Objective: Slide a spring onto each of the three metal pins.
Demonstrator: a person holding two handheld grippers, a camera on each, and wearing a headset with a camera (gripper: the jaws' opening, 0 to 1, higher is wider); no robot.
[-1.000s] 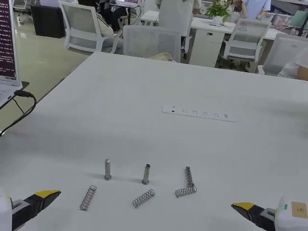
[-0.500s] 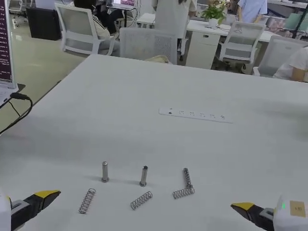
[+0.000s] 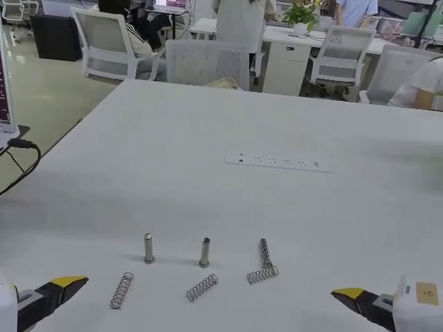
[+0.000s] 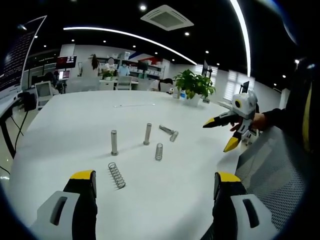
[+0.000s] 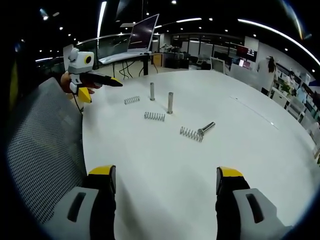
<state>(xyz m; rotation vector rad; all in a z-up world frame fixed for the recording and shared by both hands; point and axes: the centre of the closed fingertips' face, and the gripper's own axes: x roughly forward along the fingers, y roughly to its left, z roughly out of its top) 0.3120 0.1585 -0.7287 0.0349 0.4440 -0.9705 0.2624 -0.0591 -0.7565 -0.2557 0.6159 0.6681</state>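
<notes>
Zero of three done so far, I'm reckoning all the sliding is still waiting

I'm holding my left claw [image 4: 155,176] and right claw [image 5: 165,171] wide apart and empty over the near side of the white worktop [image 3: 208,138]. The left pin [image 3: 148,247] and middle pin [image 3: 205,252] are standing upright and bare, and the third pin [image 3: 265,252] is lying flat. The left spring [image 3: 121,290], middle spring [image 3: 202,287] and right spring [image 3: 263,274] are lying loose just in front, the last one touching that flat pin.

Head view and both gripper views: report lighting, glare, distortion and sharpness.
Head view: even light, no glare; the middle spring is sharp, with soft shadows. Left gripper view: fisheye curves the table edge and ceiling light strip. Right gripper view: same curving; lying pin sharp.
</notes>
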